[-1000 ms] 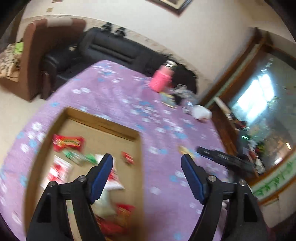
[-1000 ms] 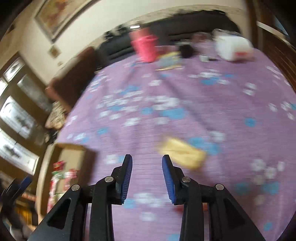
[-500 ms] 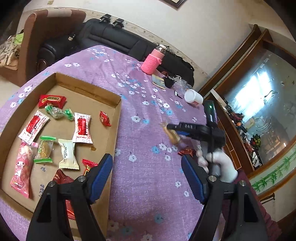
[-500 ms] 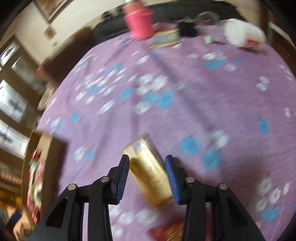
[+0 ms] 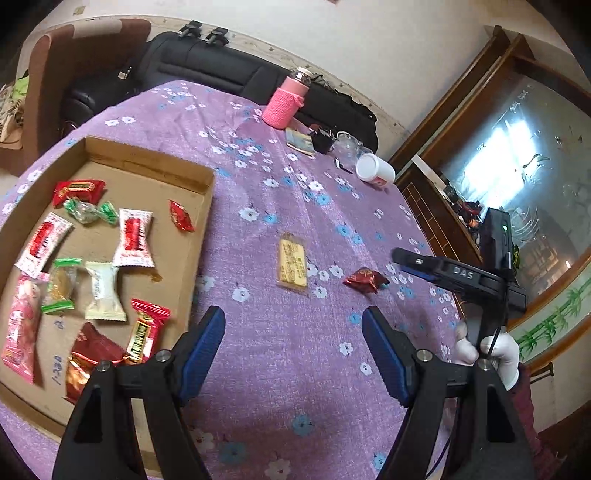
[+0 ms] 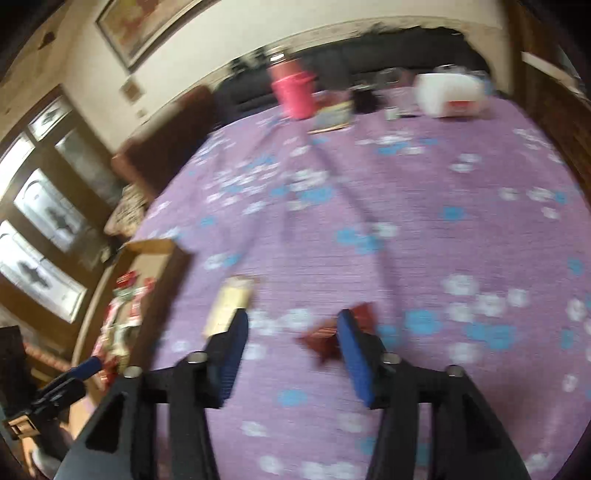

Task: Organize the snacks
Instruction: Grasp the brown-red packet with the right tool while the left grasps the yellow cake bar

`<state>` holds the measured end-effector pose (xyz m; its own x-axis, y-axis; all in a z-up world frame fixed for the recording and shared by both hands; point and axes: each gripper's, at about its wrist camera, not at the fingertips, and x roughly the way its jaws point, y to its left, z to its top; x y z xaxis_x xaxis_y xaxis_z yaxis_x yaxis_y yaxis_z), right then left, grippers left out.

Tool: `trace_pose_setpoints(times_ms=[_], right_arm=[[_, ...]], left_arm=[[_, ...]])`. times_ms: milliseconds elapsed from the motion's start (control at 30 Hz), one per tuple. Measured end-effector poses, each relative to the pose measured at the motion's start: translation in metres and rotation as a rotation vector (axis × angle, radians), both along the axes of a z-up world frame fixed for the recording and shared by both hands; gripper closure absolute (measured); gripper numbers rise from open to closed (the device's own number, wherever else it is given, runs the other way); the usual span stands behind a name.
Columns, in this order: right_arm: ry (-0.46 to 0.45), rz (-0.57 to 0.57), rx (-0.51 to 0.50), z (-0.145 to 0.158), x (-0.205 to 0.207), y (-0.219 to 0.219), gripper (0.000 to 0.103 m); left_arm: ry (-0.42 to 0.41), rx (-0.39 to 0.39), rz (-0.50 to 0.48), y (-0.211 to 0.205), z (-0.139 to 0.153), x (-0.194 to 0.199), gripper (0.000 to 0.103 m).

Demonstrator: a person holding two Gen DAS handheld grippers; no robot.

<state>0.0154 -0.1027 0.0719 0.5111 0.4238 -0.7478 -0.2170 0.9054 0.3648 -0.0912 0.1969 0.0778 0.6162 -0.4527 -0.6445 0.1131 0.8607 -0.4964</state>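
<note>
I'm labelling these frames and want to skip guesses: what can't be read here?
- Gold packet: print too small, left wrist view; smeared by motion blur in right wrist view.
- Dark red snack bag in cardboard box: partly behind left gripper.
- Red candy: blurred, partly behind right gripper, whose jaws are opening.

place: home living room | cues: black sofa (image 5: 207,66), framed picture (image 6: 147,22), floral tablecloth (image 5: 295,350)

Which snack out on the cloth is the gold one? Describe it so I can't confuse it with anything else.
Start at the cardboard tray on the purple flowered tablecloth, then look at the bare cloth past the tray's right wall. The gold-wrapped snack lies flat there, outside the tray. It is a long flat rectangle with printing on it, unlike the small crumpled red candy further right.
</note>
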Motion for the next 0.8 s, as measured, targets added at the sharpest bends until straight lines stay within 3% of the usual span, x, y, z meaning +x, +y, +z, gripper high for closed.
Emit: trace_pose_setpoints(times_ms=[167,367,533,600,800], right_arm=[[0.070,-0.064,0.037,-0.023,-0.004,-0.024,0.047],[0.139,-0.159,0.128,-0.052,0.018,-0.009,0.046],[0.097,-0.223,0.081,-0.060,0.033,0.010,0.046],[0.079,-0.227,0.055,-0.060,0.036,0.013,0.067],[0.016,-0.211,0.114,-0.068,0.034,0.005,0.070]], left_arm=[[0.027,0.016,-0.038,-0.022,-0.009,0.010,0.027],[0.044,0.117,-0.041,-0.042,-0.013,0.030,0.027],[0.074,0.211,-0.035,-0.056,-0.028,0.062,0.027],[0.088,0.241,-0.038,-0.064,-0.037,0.078,0.027],[0.090,0.337,-0.060,-0.090,-0.055,0.112,0.027]])
